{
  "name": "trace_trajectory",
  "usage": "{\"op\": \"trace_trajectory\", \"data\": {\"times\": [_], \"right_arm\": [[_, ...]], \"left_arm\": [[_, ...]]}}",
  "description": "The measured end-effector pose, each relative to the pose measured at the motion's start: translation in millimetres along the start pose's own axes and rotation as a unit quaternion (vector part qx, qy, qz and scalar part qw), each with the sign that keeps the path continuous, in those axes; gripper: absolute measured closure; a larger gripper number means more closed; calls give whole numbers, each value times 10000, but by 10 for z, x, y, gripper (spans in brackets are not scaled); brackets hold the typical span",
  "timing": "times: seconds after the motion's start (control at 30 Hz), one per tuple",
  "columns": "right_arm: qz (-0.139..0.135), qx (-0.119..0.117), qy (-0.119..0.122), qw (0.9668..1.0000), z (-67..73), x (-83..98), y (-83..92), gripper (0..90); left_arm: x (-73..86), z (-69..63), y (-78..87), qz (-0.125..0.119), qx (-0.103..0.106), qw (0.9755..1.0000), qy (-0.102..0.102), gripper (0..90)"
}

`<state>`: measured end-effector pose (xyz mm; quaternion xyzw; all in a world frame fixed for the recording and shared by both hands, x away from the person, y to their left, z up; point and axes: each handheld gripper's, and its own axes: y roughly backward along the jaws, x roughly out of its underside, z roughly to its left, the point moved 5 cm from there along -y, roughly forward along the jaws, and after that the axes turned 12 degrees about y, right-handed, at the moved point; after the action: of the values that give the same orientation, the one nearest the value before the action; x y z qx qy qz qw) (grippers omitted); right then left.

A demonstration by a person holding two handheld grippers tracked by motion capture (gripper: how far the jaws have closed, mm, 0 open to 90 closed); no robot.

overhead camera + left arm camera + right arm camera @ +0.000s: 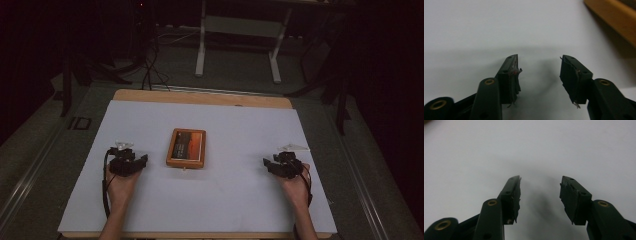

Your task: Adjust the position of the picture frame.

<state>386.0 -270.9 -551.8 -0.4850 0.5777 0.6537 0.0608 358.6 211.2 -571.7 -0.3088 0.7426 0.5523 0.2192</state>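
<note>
While both hands rest apart on the white sheet (235, 200), the left gripper (131, 161) and right gripper (278, 165) stand open and empty, flanking the wooden box (186, 148) between them, seemingly ready to reach in

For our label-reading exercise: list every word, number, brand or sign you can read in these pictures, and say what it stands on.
No text can be read.
Wooden-framed box: the dark orange-toned picture on its top may carry small print, too small and blurred to read.
White table cover: no markings.
Left claw and right claw: no lettering on the black jaws.
</note>
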Motion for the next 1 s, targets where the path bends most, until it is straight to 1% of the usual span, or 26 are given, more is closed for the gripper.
{"op": "trace_trajectory", "data": {"times": [0.03,0.07,0.1,0.13,0.2,0.23,0.3,0.33,0.37,0.47,0.53,0.6,0.67,0.73,0.83,0.93,1.0], "right_arm": [[18,-32,26,10000,16,0,-3,511],[21,-53,49,10000,33,0,-8,513],[31,-64,88,9999,44,-1,-12,513],[49,-62,111,9999,57,-3,-15,513],[48,-75,148,9999,68,-9,-18,514],[16,-128,164,9998,96,-24,-18,514],[-4,-155,150,9998,113,-32,-18,514],[-4,-155,150,9998,113,-32,-18,516],[-40,-248,198,9995,165,-54,-20,519],[-64,-287,301,9991,232,-94,-22,523],[-127,-357,334,9987,279,-129,-12,529],[-178,-413,378,9983,333,-168,4,538],[-201,-467,477,9976,393,-213,13,547],[-228,-503,549,9970,452,-264,22,564],[-344,-648,611,9954,544,-355,21,597],[-386,-751,706,9939,642,-445,-11,634],[-424,-856,715,9929,714,-508,-42,664]], "left_arm": [[-5,-11,12,37,201,9998,29,521],[-5,-11,12,37,201,9998,29,529],[-7,-33,27,50,329,9994,-5,533],[-7,-46,34,44,385,9992,-21,532],[-7,-57,46,52,423,9991,-55,530],[-3,-86,68,69,544,9985,-74,525],[-3,-86,68,69,544,9985,-74,521],[3,-114,105,93,635,9979,-79,521],[0,-120,121,103,674,9976,-86,511],[-16,-149,162,62,799,9968,-53,508],[-20,-166,187,66,842,9964,-82,507],[-26,-186,210,82,968,9953,-59,507],[-43,-194,235,54,1002,9949,-49,506],[-62,-206,256,26,1057,9944,-48,506],[-70,-229,284,2,1125,9936,-48,504],[-77,-250,297,24,1185,9929,-64,500],[-87,-265,305,17,1207,9927,-77,499]]}}
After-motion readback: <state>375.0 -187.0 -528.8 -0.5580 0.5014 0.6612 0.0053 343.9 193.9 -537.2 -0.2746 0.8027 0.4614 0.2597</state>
